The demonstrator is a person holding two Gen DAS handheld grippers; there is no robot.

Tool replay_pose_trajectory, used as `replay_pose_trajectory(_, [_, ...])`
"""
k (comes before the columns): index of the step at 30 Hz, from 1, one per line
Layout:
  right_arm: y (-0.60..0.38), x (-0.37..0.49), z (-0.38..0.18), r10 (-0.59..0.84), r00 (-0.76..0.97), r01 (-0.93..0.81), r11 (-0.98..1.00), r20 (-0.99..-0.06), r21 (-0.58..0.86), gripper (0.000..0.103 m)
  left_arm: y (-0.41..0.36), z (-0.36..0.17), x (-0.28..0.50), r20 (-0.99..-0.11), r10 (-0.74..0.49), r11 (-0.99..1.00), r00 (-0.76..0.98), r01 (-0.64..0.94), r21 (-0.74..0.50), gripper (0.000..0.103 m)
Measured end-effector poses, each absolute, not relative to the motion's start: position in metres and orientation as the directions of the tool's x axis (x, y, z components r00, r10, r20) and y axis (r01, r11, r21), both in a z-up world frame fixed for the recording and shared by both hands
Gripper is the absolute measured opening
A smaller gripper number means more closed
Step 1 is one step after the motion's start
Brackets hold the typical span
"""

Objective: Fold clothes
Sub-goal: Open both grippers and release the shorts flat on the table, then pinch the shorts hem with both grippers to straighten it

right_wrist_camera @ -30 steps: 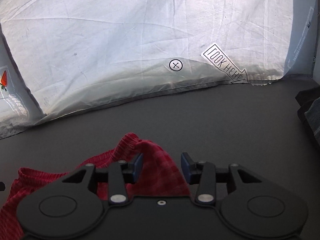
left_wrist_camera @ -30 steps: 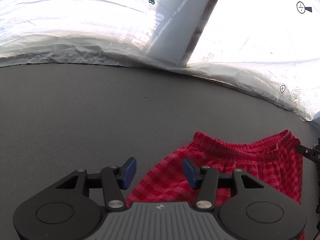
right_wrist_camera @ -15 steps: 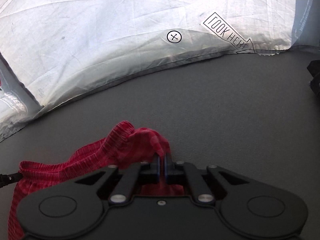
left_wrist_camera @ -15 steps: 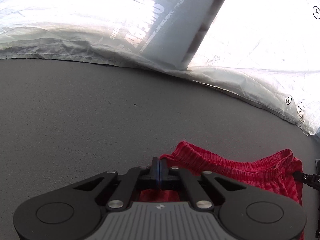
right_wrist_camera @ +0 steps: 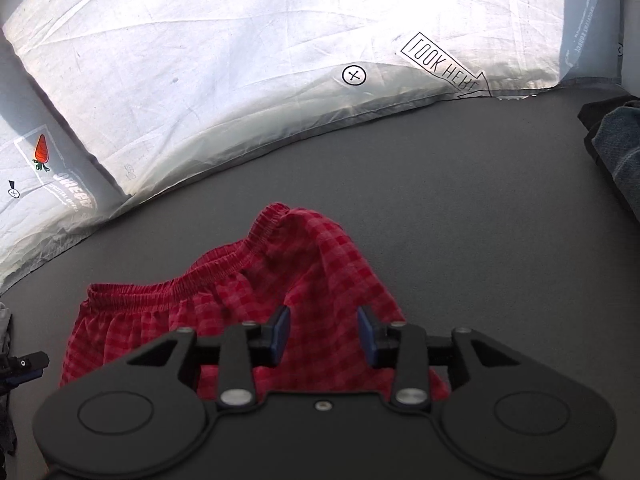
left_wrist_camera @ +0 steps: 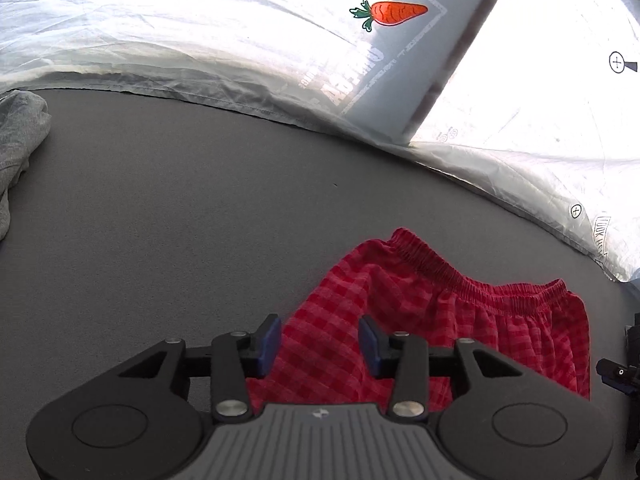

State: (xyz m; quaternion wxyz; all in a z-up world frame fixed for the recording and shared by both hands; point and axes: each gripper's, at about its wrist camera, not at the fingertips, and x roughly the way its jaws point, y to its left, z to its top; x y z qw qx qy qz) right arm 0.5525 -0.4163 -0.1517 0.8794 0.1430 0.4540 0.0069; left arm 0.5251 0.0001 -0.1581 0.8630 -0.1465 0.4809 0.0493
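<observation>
Red checked shorts (left_wrist_camera: 420, 312) with a gathered elastic waistband lie on the grey table, the waistband at the far side. My left gripper (left_wrist_camera: 319, 340) hangs over their left part, its jaws opening, the blue pads apart and off the cloth. In the right wrist view the same shorts (right_wrist_camera: 280, 280) lie below my right gripper (right_wrist_camera: 323, 333), whose jaws are opening too, with nothing pressed between the pads. The right gripper's tip (left_wrist_camera: 616, 372) shows at the left wrist view's right edge.
A white printed sheet (left_wrist_camera: 200, 40) with a carrot picture rises behind the table. A grey garment (left_wrist_camera: 20, 148) lies at the far left. Dark and denim clothes (right_wrist_camera: 616, 148) are piled at the right edge. Grey table surface (left_wrist_camera: 180, 208) stretches between them.
Half a second ago both grippers were shut on the waistband corners. Now both stand open and have drawn back and up, and the shorts lie released on the table.
</observation>
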Motion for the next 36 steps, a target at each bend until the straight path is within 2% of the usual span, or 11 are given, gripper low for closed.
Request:
replay_pose_trajectory(3, [-0.425,0.506,-0.152,0.132,0.569,0.102,0.968,-0.811,0.228,0.045,0.005,-0.16,0.476,-0.867,-0.018,0.952,0.498,-0.257,-0.168,0.052])
replay_pose_trajectory(7, [-0.443,0.446,-0.164,0.068,0.533,0.108,0.983,-0.844,0.148,0.048,0.008,-0.167,0.418,-0.886,0.025,0.938,0.462,-0.318,-0.139,0.054])
replay_pose_trajectory(11, [-0.466,0.396,-0.179,0.017,0.518,0.166,0.979,-0.855,0.121,0.055,0.009,-0.175,0.367,-0.891,0.043,0.915,0.452,-0.375,-0.146,0.06])
replay_pose_trajectory(14, [-0.482,0.368,-0.192,0.002,0.509,0.19,0.975,-0.861,0.114,0.055,0.009,-0.185,0.345,-0.896,0.051,0.9,0.442,-0.409,-0.151,0.06])
replay_pose_trajectory(17, [-0.485,0.357,-0.201,-0.014,0.501,0.161,0.984,-0.865,0.078,0.056,0.007,-0.197,0.328,-0.897,0.051,0.877,0.44,-0.449,-0.17,0.061])
replay_pose_trajectory(20, [-0.485,0.357,-0.208,-0.031,0.501,0.125,0.991,-0.865,0.037,0.058,0.0,-0.199,0.326,-0.886,0.069,0.87,0.458,-0.463,-0.172,0.068])
replay_pose_trajectory(25, [-0.484,0.374,-0.217,0.01,0.497,0.096,0.993,-0.868,0.067,0.058,-0.009,-0.199,0.338,-0.883,0.07,0.871,0.465,-0.46,-0.173,0.07])
replay_pose_trajectory(27, [-0.479,0.382,-0.216,-0.002,0.499,0.074,0.996,-0.866,0.04,0.046,-0.011,-0.199,0.342,-0.884,0.086,0.875,0.46,-0.458,-0.153,0.07])
replay_pose_trajectory(29, [-0.477,0.388,-0.213,0.003,0.501,0.041,0.999,-0.865,0.026,0.001,-0.012,-0.2,0.344,-0.888,0.103,0.88,0.448,-0.458,-0.129,0.07])
replay_pose_trajectory(36, [-0.493,0.388,-0.183,-0.078,0.597,0.145,0.989,-0.799,0.011,0.0,-0.013,-0.204,0.349,-0.894,0.139,0.899,0.425,-0.432,-0.066,0.071])
